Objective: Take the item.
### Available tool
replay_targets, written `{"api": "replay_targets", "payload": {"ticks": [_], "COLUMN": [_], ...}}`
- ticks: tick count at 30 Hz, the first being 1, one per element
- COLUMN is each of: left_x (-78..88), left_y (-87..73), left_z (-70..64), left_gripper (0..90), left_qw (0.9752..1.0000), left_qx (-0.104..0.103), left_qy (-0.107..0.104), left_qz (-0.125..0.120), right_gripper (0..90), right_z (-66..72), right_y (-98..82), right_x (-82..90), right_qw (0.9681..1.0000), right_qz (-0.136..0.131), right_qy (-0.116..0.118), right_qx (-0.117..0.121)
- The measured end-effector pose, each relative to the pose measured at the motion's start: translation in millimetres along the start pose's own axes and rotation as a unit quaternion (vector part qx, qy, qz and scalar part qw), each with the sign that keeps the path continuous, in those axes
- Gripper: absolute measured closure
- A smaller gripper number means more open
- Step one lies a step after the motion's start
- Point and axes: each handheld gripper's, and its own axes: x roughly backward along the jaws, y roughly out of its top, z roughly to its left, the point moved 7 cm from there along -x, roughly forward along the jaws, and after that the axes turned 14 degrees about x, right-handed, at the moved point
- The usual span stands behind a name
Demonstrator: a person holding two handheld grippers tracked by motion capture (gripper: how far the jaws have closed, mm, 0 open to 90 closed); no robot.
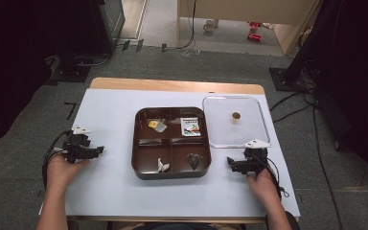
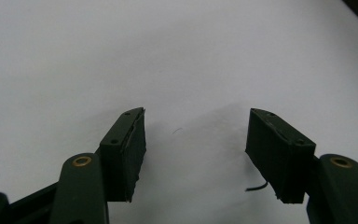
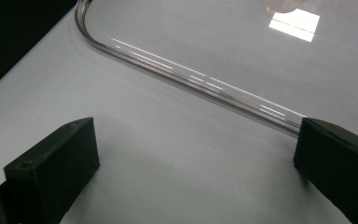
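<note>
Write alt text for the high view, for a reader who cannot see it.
A brown four-compartment tray sits mid-table on a white mat, small items in each section, with a clear lid lying flat beside it at its right. A person's hands rest either side, holding the left gripper and right gripper, both clear of the tray.

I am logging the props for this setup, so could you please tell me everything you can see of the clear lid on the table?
The clear lid is a transparent, plastic-looking square with rounded corners and a raised rim. It lies flat on the white table cover, right beside the brown tray, at its upper right. A small round brownish knob sits near its centre. Nothing grips it. The right gripper rests just in front of its near edge, and the right gripper view shows its curved, shiny rim ahead of the open jaws.
</note>
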Motion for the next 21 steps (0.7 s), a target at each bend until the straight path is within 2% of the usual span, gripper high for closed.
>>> {"api": "replay_targets", "payload": {"ticks": [7,10,14,19,21], "left_x": [8.5,11.1,15.8,18.3,20.5], "left_y": [2.3,4.6,9.4,12.4,14.4], "left_z": [-10.7,-17.4,-31.3,-40.2,-47.6], "left_gripper": [40.0,40.5,40.4,40.4,40.4], "left_qw": [0.9998,0.9995,0.9981,0.9969,0.9959], "left_qx": [-0.018,-0.025,-0.044,-0.058,-0.064], "left_qy": [-0.007,-0.017,-0.037,-0.043,-0.052], "left_qz": [-0.006,-0.009,-0.023,-0.033,-0.038], "right_gripper": [0.0,0.0,0.0,0.0,0.0], "right_z": [0.1,0.1,0.1,0.0,0.0], "right_y": [0.0,0.0,0.0,0.0,0.0], "right_x": [0.0,0.0,0.0,0.0,0.0], "right_qw": [1.0000,1.0000,1.0000,1.0000,1.0000], "right_qz": [0.000,0.000,0.000,0.000,0.000], "right_qy": [0.000,0.000,0.000,0.000,0.000], "right_qx": [0.000,0.000,0.000,0.001,0.001]}}
